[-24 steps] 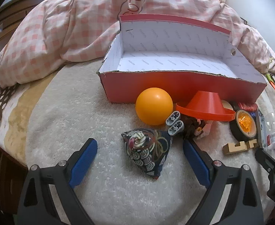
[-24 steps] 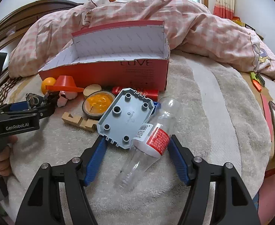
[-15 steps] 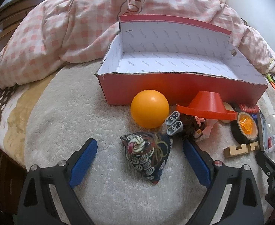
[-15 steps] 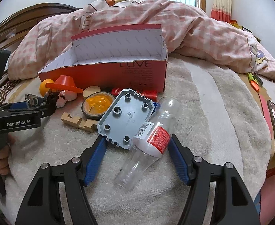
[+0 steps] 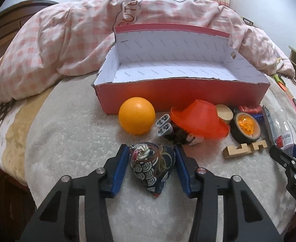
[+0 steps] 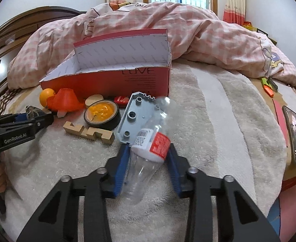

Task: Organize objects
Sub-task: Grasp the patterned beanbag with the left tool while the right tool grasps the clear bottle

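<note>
My left gripper is shut on a dark patterned beanbag pouch that rests on the cream towel. My right gripper is shut on a clear plastic bottle with a red and white label, which leans over a grey plastic plate. An open red box with a white inside stands behind the pile; it also shows in the right wrist view. In front of it lie an orange ball, an orange cone, a black tape roll and wooden blocks.
A pink checked duvet is heaped behind the box. A phone lies at the right bed edge, with orange items beyond. Small grey connectors and a small figure sit under the cone. The left gripper shows in the right wrist view.
Both grippers have closed: the left onto the beanbag pouch, the right onto the bottle. The bottle now tilts up over the grey plate. The orange cone has tipped.
</note>
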`<state>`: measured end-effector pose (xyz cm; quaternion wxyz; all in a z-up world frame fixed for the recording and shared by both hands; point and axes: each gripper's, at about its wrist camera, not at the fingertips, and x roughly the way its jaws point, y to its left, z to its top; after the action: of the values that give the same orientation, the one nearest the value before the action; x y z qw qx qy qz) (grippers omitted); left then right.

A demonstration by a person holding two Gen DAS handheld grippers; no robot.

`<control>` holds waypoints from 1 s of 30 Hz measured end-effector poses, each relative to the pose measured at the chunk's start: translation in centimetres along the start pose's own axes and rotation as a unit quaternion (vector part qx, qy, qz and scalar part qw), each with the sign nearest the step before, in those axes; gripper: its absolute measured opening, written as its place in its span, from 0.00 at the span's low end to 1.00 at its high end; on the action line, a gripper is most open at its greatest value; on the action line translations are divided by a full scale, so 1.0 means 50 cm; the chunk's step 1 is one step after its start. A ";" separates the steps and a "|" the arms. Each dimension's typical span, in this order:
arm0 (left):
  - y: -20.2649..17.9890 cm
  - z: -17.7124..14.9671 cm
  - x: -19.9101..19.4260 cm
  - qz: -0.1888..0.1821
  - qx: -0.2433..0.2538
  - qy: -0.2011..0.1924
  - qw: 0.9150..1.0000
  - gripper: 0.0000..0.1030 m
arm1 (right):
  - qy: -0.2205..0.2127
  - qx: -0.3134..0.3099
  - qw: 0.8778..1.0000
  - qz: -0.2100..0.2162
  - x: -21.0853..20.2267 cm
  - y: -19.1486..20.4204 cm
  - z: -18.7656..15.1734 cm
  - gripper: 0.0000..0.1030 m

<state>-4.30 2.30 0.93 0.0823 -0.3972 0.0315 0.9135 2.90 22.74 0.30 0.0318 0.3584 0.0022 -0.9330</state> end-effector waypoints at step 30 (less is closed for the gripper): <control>0.000 -0.050 -0.031 -0.029 0.001 -0.010 1.000 0.56 | -0.010 0.027 0.998 0.050 -0.013 0.010 -0.023 0.40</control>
<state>-1.45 1.79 0.37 0.1098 -0.3888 0.0203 0.9146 4.18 22.33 -0.11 0.0688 0.3499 -0.0408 -0.9334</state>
